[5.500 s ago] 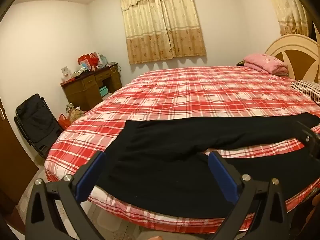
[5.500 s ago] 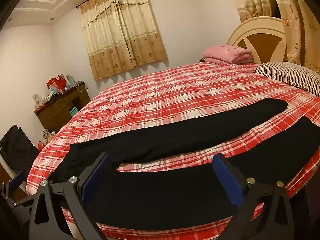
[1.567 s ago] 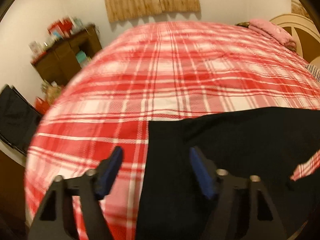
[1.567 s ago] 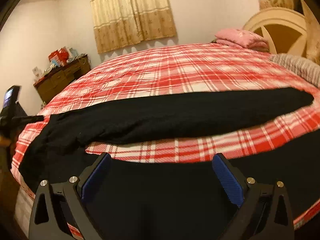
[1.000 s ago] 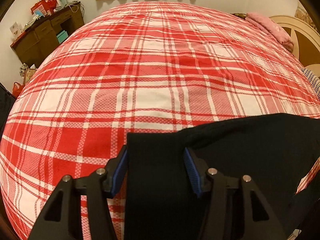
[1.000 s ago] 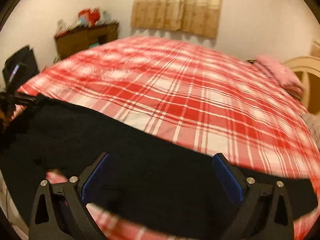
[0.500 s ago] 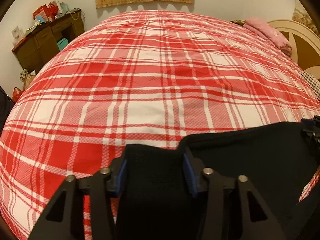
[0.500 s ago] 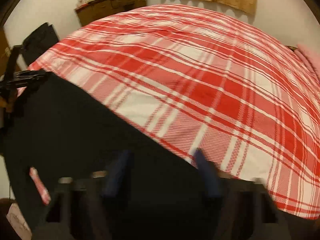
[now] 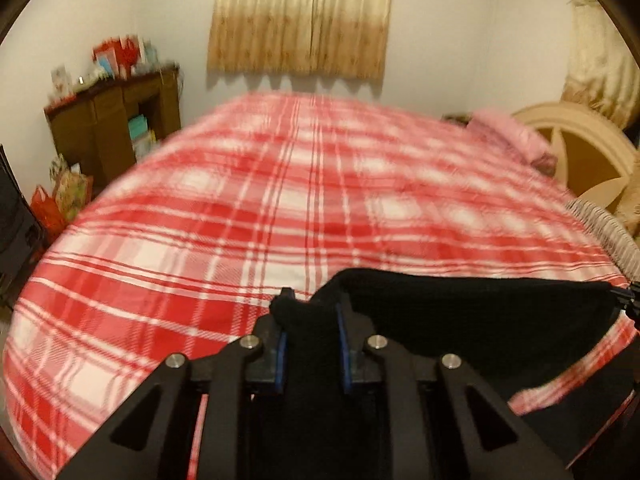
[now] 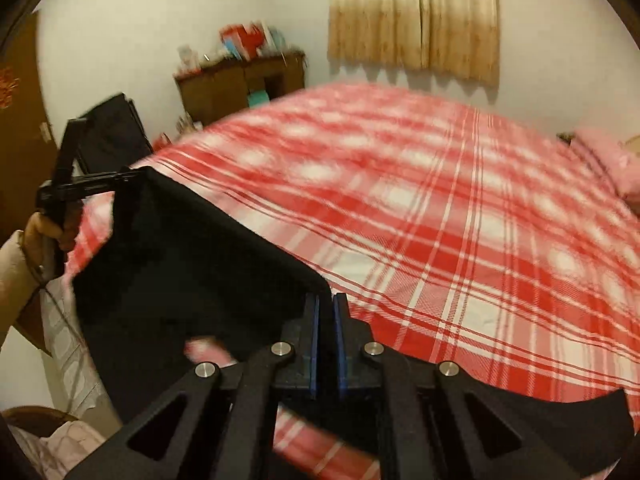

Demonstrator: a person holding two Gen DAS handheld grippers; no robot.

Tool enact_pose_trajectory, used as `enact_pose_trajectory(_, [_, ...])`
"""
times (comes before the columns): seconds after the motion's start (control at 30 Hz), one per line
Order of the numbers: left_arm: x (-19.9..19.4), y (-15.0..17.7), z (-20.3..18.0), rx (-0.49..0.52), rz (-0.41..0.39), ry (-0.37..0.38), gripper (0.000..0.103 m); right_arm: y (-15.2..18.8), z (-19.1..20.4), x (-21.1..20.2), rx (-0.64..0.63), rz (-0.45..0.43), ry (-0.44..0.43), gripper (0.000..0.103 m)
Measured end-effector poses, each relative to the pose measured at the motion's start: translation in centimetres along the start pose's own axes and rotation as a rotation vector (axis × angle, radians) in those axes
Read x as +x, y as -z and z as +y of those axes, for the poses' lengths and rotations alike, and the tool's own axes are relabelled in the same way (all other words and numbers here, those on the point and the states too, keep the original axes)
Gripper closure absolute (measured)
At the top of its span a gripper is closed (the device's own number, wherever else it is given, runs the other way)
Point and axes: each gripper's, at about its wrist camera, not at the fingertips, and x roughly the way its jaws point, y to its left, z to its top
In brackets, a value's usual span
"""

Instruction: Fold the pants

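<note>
Since the frame half a second back, my two grippers have closed on the black pants point(image 9: 472, 320) and lifted the near edge off the bed; before that the cloth lay flat under half-open jaws. The left gripper point(image 9: 311, 332) now pinches a thick bunch of fabric between its blue pads, jaws narrow. The right gripper point(image 10: 325, 320) has just been closing too, and its pads stand almost together on a thin corner of the cloth. Between the two, the pants hang as a taut black sheet, the rest trailing down toward the near side of the bed.

I judge the fold barely begun: the edge is gripped and raised, but nothing is laid over yet, and every later fold remains.

Beyond the cloth the red plaid bedspread point(image 9: 280, 208) lies bare and wide, with plenty of room to carry the edge forward. Farther off, a striped pillow point(image 9: 604, 224), a pink folded blanket point(image 9: 508, 132) and the headboard point(image 9: 580, 140) bound the right side; a wooden desk point(image 9: 116, 128) stands left, and curtains point(image 9: 304, 20) hang on the far wall.
</note>
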Motion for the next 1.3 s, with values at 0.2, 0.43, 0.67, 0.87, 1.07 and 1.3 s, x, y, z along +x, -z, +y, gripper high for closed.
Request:
enact_pose_trajectory(0.2, [-6.5, 5.8, -0.2, 0.035, -0.101, -0.016, 0.082, 6.0, 9.2, -3.7, -0.149, -0.044, 0.046, 0.096])
enact_pose_trajectory(0.43, [-6.5, 13.9, 0.7, 0.073, -0.030, -0.112, 0.063, 14.8, 13.6, -0.6, -0.184, 0.087, 0.031, 0.096])
enact_pose_trajectory(0.67, [-6.1, 16.0, 3.2, 0.010, 0.011, -0.206, 0.004, 18.1, 13.6, 1.4, -0.071, 0.156, 0.032, 0.086])
enact_pose_trajectory(0.87, [-8.0, 16.9, 3.4, 0.042, 0.062, -0.234, 0.000, 16.2, 15.0, -1.3, -0.106, 0.150, -0.109, 0.041])
enact_pose_trajectory(1.07, [-9.6, 18.5, 3.0, 0.066, 0.047, -0.290, 0.000, 10.0, 15.2, -2.7, -0.025, -0.032, -0.261, 0.041])
enact_pose_trajectory(1.3, [-11.7, 19.6, 4.1, -0.081, 0.089, -0.137, 0.000, 8.1, 17.5, 3.5, 0.101, -0.027, -0.197, 0.041])
